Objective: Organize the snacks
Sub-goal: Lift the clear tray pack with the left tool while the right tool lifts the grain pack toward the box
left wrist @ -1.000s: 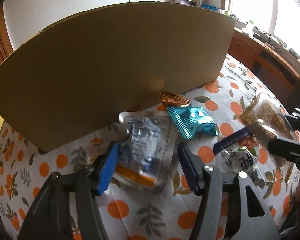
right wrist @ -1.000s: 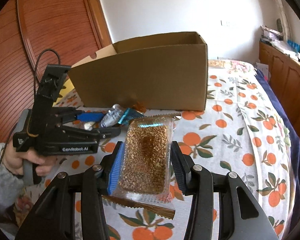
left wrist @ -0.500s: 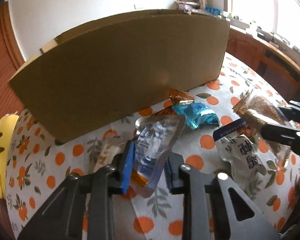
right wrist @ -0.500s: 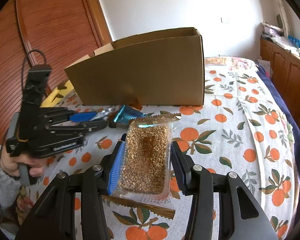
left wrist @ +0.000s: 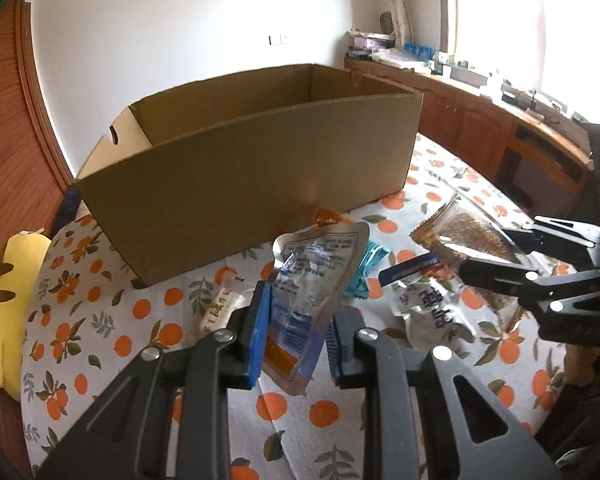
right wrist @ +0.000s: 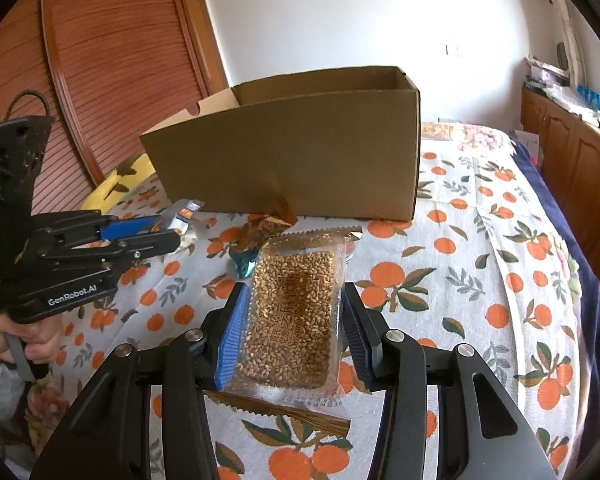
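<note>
Broadly, an orange-print cloth (right wrist: 479,264) covers what looks like a bed, and on it stands an open cardboard box (left wrist: 252,184), its near wall facing both cameras and its top free. Nothing of its floor shows, so I cannot tell what lies inside.

Between that wall and the tongs a few loose snacks lie on the cloth: a white printed pouch (left wrist: 427,308), a teal wrapper (left wrist: 363,276) and a small pale sachet (left wrist: 220,308).

The right tongs (right wrist: 292,336) stand partly closed on a clear pack of sesame brittle (right wrist: 296,316), pads pressing its two long sides, the pack held above the cloth and short of the box. It looks like a stiff, flat slab — light, probably brittle, so a side grip near the middle suits it, and a hard squeeze could crack it.

The left tongs (left wrist: 296,336) are nearly shut on the lower end of a silver foil pouch (left wrist: 311,276), which stands up from the pads and leans a little, clear of the cloth. It looks thin, limp and slick; held by one end it may flop or slip, so a grip further in — on its fuller part — seems safer.
</note>
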A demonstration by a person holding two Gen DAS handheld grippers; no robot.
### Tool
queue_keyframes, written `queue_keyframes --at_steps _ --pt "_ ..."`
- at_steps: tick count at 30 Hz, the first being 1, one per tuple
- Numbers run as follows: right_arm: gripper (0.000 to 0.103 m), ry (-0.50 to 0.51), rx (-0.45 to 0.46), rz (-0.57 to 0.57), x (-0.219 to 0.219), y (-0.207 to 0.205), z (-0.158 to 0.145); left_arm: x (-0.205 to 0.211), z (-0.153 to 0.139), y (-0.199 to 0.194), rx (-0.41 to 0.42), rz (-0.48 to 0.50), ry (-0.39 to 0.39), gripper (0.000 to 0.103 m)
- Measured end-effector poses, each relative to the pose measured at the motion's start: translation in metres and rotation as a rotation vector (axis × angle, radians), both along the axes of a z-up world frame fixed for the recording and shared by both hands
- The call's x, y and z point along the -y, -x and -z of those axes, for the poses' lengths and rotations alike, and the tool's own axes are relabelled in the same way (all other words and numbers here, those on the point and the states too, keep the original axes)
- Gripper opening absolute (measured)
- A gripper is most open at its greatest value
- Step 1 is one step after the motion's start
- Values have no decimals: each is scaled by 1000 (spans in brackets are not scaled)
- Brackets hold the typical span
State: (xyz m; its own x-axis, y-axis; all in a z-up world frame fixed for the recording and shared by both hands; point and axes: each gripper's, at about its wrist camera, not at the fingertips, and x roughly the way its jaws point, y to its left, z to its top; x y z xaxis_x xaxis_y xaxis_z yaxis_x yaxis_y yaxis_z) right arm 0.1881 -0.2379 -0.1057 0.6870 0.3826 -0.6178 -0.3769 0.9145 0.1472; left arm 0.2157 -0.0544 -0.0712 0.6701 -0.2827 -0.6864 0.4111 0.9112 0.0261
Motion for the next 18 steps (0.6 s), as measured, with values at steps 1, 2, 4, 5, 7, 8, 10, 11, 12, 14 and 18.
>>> queue_keyframes --at_steps 1,2,4,5,7,8,10,11,12,14,18 --pt "46 4 6 1 -1 1 -2 0 -3 1 3 0 6 23" --pt "46 7 13 2 -1 2 -5 -2 -6 2 8 0 14 23" --pt "46 10 21 3 -1 4 -10 -1 -10 2 19 4 26 23" --pt "46 13 29 4 -2 5 -13 -1 -12 3 22 5 31 23" --pt "46 17 40 7 -2 6 -19 -3 -16 5 27 9 47 23" --pt "46 18 44 8 -2 7 -20 -2 -18 6 29 10 52 23" --pt "46 24 55 13 -2 9 -26 -4 -21 9 38 10 61 23" --pt "46 30 62 16 -3 9 -29 -4 -21 9 41 10 63 23" --pt "46 38 70 19 -3 8 -32 -5 -22 10 45 11 67 23" --pt "46 50 85 25 -4 7 -38 -7 -26 10 55 8 74 23" --pt "46 56 113 32 -5 4 -55 -11 -35 8 72 1 95 23"
